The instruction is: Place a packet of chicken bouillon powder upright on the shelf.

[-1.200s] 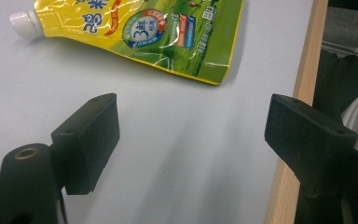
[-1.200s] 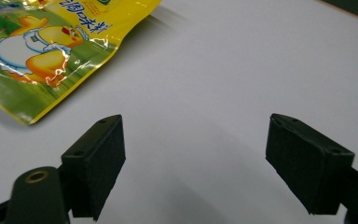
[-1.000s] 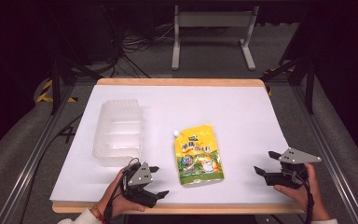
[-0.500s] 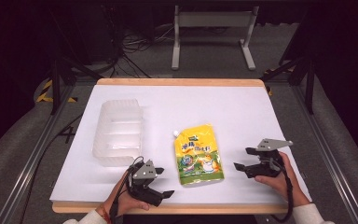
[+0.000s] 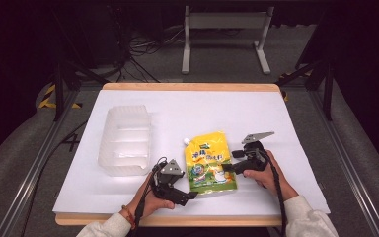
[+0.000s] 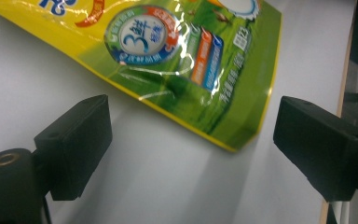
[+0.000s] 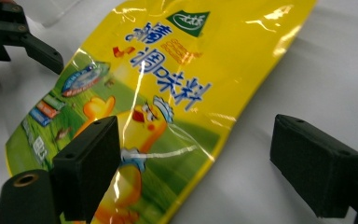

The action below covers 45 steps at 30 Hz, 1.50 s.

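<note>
A yellow and green spouted pouch [image 5: 209, 163] lies flat on the white sheet near the front middle. In the high view my left gripper [image 5: 188, 192] sits at its lower left corner. In the left gripper view the gripper [image 6: 198, 140] is open, its jaws have just been opening, and the pouch [image 6: 186, 56] has one corner lying between them, untouched. My right gripper [image 5: 229, 161] is at the pouch's right edge. In the right gripper view the gripper [image 7: 203, 165] stands open astride that edge of the pouch [image 7: 168, 93], one jaw over the print. The left gripper [image 7: 23, 39] shows beyond.
A clear plastic tray [image 5: 125, 140] lies upside down to the left of the pouch. The white sheet [image 5: 227, 113] covers a wooden table whose front edge [image 5: 177, 220] runs just behind my hands. A metal stand [image 5: 224, 29] is on the floor beyond.
My right gripper has moved left across the sheet to the pouch's right edge. My left gripper has shifted right toward the pouch's lower left corner. The pouch has not moved.
</note>
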Each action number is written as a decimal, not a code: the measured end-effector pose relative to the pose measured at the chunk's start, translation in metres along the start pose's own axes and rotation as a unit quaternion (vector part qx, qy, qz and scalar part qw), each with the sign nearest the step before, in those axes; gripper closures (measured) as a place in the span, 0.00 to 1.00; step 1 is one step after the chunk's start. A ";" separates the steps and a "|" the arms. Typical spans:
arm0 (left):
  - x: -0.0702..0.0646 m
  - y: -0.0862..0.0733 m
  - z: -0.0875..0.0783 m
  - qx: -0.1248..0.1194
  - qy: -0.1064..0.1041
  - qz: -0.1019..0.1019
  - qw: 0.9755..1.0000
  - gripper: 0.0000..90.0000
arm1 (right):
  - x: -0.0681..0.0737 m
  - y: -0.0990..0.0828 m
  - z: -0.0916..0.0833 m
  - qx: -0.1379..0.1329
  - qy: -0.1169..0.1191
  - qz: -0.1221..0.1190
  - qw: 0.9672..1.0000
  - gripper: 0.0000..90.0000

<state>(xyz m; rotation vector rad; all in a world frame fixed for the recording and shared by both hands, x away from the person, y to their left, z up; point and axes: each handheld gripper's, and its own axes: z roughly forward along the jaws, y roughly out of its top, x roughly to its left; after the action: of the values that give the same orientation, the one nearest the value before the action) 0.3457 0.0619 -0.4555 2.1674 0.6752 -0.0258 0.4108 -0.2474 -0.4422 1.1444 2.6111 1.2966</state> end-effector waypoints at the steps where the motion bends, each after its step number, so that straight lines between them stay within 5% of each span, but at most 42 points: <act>1: 0.001 0.001 0.002 -0.005 -0.003 -0.010 1.000 0.13 | 0.001 0.002 0.003 0.000 0.001 0.000 1.000 0.18; 6: 0.008 0.009 0.007 -0.008 -0.012 -0.021 1.000 0.13 | 0.007 0.007 0.012 -0.002 0.017 0.006 1.000 0.21; 12: 0.014 0.015 0.011 -0.013 -0.002 -0.035 0.999 0.18 | 0.008 0.000 0.007 -0.010 0.043 0.016 0.999 0.41; 18: 0.017 0.022 0.006 -0.026 -0.005 -0.031 0.999 0.44 | 0.013 -0.005 -0.007 -0.019 0.038 -0.006 0.999 0.75; 24: 0.017 0.023 0.002 -0.039 0.007 -0.022 0.999 0.69 | 0.022 -0.012 -0.021 -0.035 0.039 -0.024 0.998 0.93; 29: 0.016 0.026 -0.009 -0.057 0.006 -0.008 0.998 0.80 | 0.031 -0.009 -0.033 -0.071 0.034 -0.037 0.996 0.96; 35: 0.016 0.028 -0.025 -0.085 0.015 0.007 0.996 0.96 | 0.058 -0.002 -0.050 -0.119 0.030 -0.077 0.990 0.99; 45: 0.005 0.037 -0.055 -0.112 0.062 0.060 0.990 0.97 | 0.082 0.008 -0.059 -0.164 0.022 -0.112 0.980 0.99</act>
<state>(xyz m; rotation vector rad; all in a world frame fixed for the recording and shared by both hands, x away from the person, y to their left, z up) 0.3563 0.0865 -0.3949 2.0000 0.5866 0.2406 0.3374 -0.2351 -0.3735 0.7552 2.3452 1.6333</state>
